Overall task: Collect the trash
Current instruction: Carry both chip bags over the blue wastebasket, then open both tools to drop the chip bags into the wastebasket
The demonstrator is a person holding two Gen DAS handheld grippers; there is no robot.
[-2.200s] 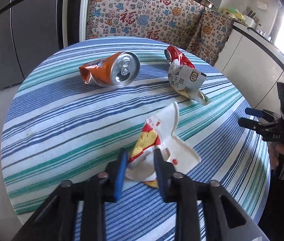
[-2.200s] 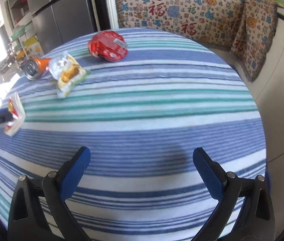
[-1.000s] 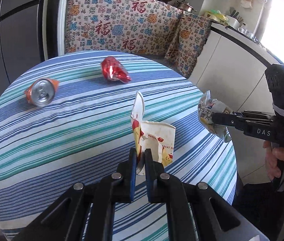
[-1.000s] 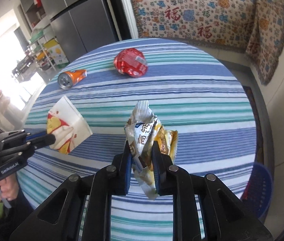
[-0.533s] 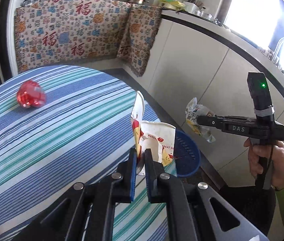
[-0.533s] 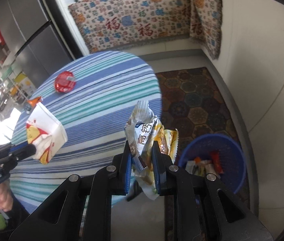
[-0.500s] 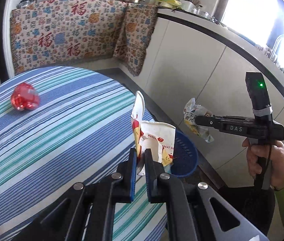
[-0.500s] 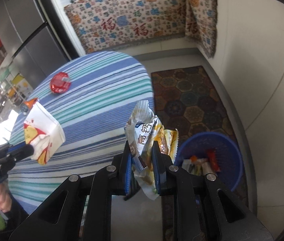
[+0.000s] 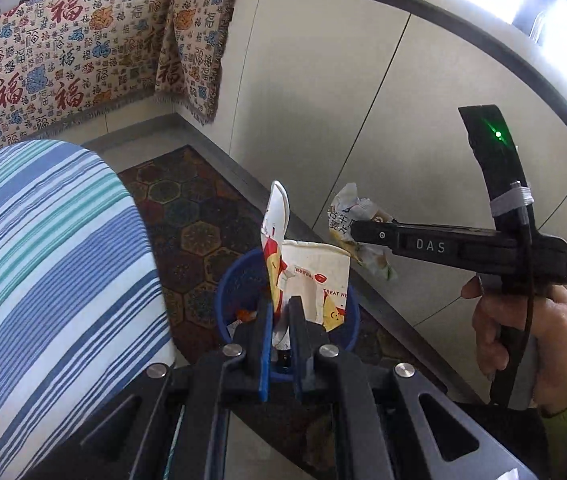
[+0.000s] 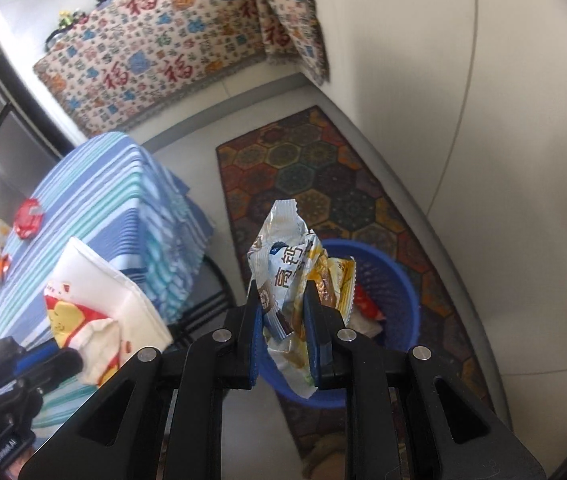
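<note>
My left gripper (image 9: pixel 280 312) is shut on a white paper bag (image 9: pixel 307 276) with red and yellow print, held above the blue trash basket (image 9: pixel 227 300) on the floor. The bag also shows in the right wrist view (image 10: pixel 99 304). My right gripper (image 10: pixel 283 312) is shut on a crumpled silver and yellow snack wrapper (image 10: pixel 287 264), over the near rim of the basket (image 10: pixel 399 280), which holds several wrappers. In the left wrist view the right gripper (image 9: pixel 359 232) holds the wrapper (image 9: pixel 347 216) to the right of the basket.
The round table with a striped cloth (image 9: pixel 43 248) stands left of the basket. A red wrapper (image 10: pixel 29 212) and an orange can (image 10: pixel 1 266) lie on it. A patterned rug (image 10: pixel 323 184) lies under the basket, beside a white cabinet wall (image 9: pixel 323 100).
Both grippers have carried their trash off the table and to the right. They now hang over the blue basket, which looks closer and larger.
</note>
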